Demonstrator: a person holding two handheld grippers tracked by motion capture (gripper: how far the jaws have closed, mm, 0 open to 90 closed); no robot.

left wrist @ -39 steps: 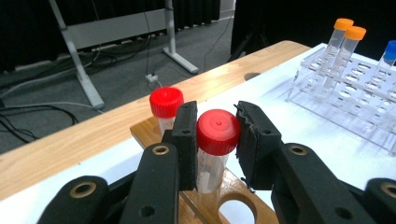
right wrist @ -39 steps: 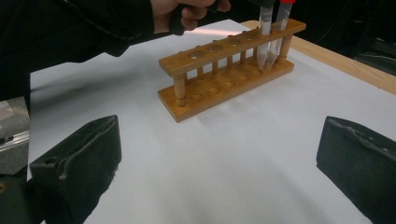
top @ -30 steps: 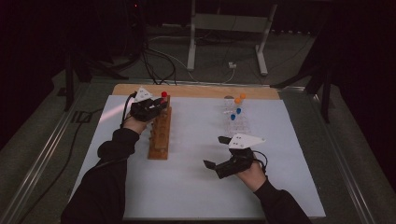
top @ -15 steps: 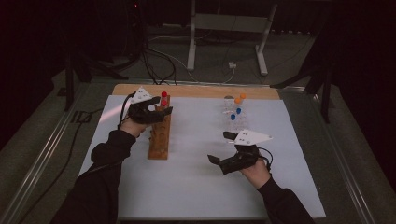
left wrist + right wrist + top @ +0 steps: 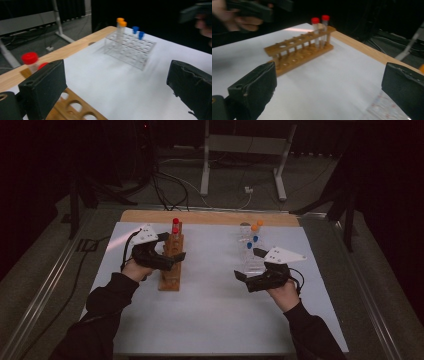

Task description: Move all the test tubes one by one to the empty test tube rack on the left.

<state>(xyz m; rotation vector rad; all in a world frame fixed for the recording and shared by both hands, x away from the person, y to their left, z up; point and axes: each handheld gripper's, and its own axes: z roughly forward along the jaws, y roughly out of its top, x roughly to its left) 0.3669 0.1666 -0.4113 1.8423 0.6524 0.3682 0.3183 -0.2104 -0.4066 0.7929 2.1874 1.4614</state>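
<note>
1. Nearest the camera in the high view, two dark-sleeved forearms were seen coming in over the white-covered desk (image 5: 210,315).
2. The right gripper (image 5: 252,265) was held above the right half of the desk, just in front of the clear plastic rack (image 5: 252,262). In the right gripper view its fingers (image 5: 255,86) were spread wide, and nothing was gripped between them.
3. The left gripper (image 5: 172,255) was held beside the wooden rack (image 5: 171,270), over its middle. Its jaws had just been opening; in the left gripper view the fingers (image 5: 45,86) were seen far apart, with nothing between them.
4. The wooden rack was laid lengthwise away from the person, on the left half of the desk. Empty holes were seen along its near part in the left gripper view.
5. Two red-capped tubes (image 5: 175,226) were stood upright in the far end of the wooden rack, next to each other; they were also seen in the right gripper view (image 5: 319,30).
6. In the clear plastic rack, two blue-capped tubes (image 5: 138,32) and two orange-capped tubes (image 5: 121,26) were stood upright, the orange ones at the far end.
7. Beyond the white cover, a strip of bare wooden desk edge (image 5: 210,216) was seen.
8. Farthest off, a metal stand (image 5: 242,162) and loose cables (image 5: 165,185) were seen on the dark floor.
</note>
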